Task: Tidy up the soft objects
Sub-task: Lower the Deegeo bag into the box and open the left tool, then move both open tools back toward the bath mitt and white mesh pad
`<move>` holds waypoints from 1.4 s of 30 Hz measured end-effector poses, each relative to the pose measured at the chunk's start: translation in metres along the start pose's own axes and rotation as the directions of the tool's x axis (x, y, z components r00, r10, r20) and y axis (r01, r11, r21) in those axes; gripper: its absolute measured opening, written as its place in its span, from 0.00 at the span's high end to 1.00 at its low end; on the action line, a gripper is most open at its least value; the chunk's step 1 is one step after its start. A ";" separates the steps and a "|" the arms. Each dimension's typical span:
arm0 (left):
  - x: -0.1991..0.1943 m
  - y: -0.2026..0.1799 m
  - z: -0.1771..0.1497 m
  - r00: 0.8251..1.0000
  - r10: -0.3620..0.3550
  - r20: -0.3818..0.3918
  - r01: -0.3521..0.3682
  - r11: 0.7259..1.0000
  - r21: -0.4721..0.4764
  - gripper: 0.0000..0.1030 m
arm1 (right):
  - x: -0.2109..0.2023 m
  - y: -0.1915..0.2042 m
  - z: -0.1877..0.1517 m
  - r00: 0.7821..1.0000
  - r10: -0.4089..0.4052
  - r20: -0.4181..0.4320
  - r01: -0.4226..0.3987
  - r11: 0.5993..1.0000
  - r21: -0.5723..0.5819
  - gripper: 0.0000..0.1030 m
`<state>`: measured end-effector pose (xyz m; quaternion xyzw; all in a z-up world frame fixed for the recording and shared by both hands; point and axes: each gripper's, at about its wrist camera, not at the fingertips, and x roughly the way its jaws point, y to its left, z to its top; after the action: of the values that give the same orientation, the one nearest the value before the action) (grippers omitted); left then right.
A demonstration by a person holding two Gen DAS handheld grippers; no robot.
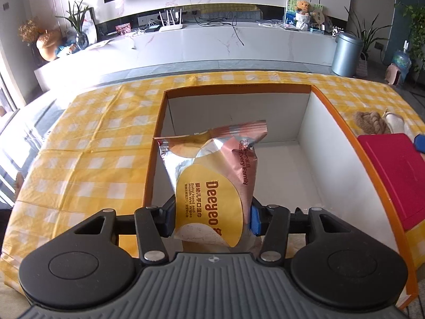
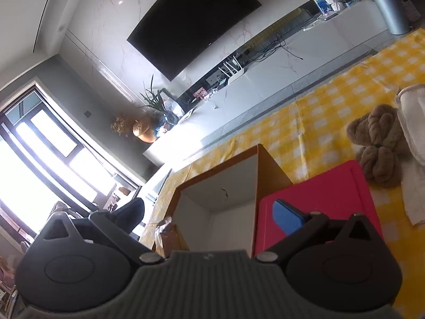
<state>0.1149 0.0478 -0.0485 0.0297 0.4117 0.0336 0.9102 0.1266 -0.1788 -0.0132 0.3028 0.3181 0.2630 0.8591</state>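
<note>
Left gripper (image 1: 212, 219) holds the wipes pack (image 1: 212, 186) upright over the near left corner of the box (image 1: 342, 180), both pads on its lower sides, so the jaws are clamped on the pack. Pack hangs inside the box's outline; whether its bottom touches the floor — cannot tell.

Handling, as judged: soft foil pouch, light to moderate weight, slick skin. The top seal (image 1: 239, 130) is crumpled and flops, so a hold across the fuller lower body, as now, looks safest; a pinch on the seal would likely let it swing or slip.

Right gripper (image 2: 207, 218) is tilted hard, its jaws wide apart and holding nothing, one blue pad over the red board (image 2: 332, 194), the other finger out past the box's left wall.

Around: box interior otherwise bare white — nothing blocks the drop. Brown knotted towel (image 2: 379, 143) lies just beyond the red board, touching a white cloth (image 2: 414, 122) at the right edge. Yellow check tablecloth (image 1: 93, 138) underneath. Orange box rim (image 1: 156, 143) close to the pack's left side is the one thing to catch on
</note>
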 end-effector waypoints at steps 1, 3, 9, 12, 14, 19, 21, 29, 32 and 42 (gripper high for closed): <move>-0.003 -0.002 -0.002 1.000 0.000 0.015 0.000 1.000 0.019 0.28 | -0.003 0.001 0.001 1.000 0.004 0.005 -0.004 1.000 -0.004 0.02; -0.012 -0.002 -0.006 0.995 -0.028 0.091 0.025 0.999 0.034 0.10 | -0.004 0.003 -0.001 1.000 0.012 -0.001 -0.012 1.000 -0.005 0.02; -0.033 0.003 0.000 0.986 -0.064 0.156 0.064 0.998 0.006 0.08 | 0.005 0.001 -0.008 0.999 -0.014 -0.038 0.014 1.000 -0.007 0.02; -0.040 0.009 0.003 0.981 -0.065 0.182 0.069 0.997 -0.019 0.08 | 0.005 0.002 -0.009 0.999 -0.019 -0.036 0.018 1.000 -0.024 0.02; -0.045 0.011 0.003 0.980 -0.060 0.190 0.067 0.997 -0.028 0.08 | 0.002 0.003 -0.008 0.999 -0.026 -0.025 0.025 0.999 -0.028 0.02; -0.063 0.015 0.006 0.974 -0.052 0.221 0.054 0.999 -0.001 0.08 | -0.006 0.005 -0.006 0.999 -0.052 0.011 0.053 0.997 -0.060 0.02; -0.071 0.013 0.008 0.969 -0.036 0.246 0.042 0.999 -0.018 0.08 | -0.008 0.006 -0.006 0.996 -0.085 0.025 0.086 0.992 -0.087 0.02; -0.098 0.004 0.014 0.945 -0.080 0.316 0.093 0.995 -0.024 0.08 | -0.017 0.015 -0.007 0.978 -0.186 0.098 0.203 0.957 -0.206 0.02; -0.103 -0.006 0.017 0.941 -0.069 0.332 0.081 0.996 -0.023 0.08 | -0.027 0.018 -0.002 0.975 -0.183 0.124 0.206 0.955 -0.213 0.02; -0.106 -0.051 0.022 0.946 -0.149 0.289 0.126 0.987 0.096 0.08 | -0.073 0.009 0.017 0.888 -0.350 0.299 0.439 0.840 -0.318 0.02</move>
<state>0.0629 -0.0126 0.0412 0.0403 0.2730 -0.0505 0.9598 0.0881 -0.2255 0.0316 0.0876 0.2160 0.0987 0.9674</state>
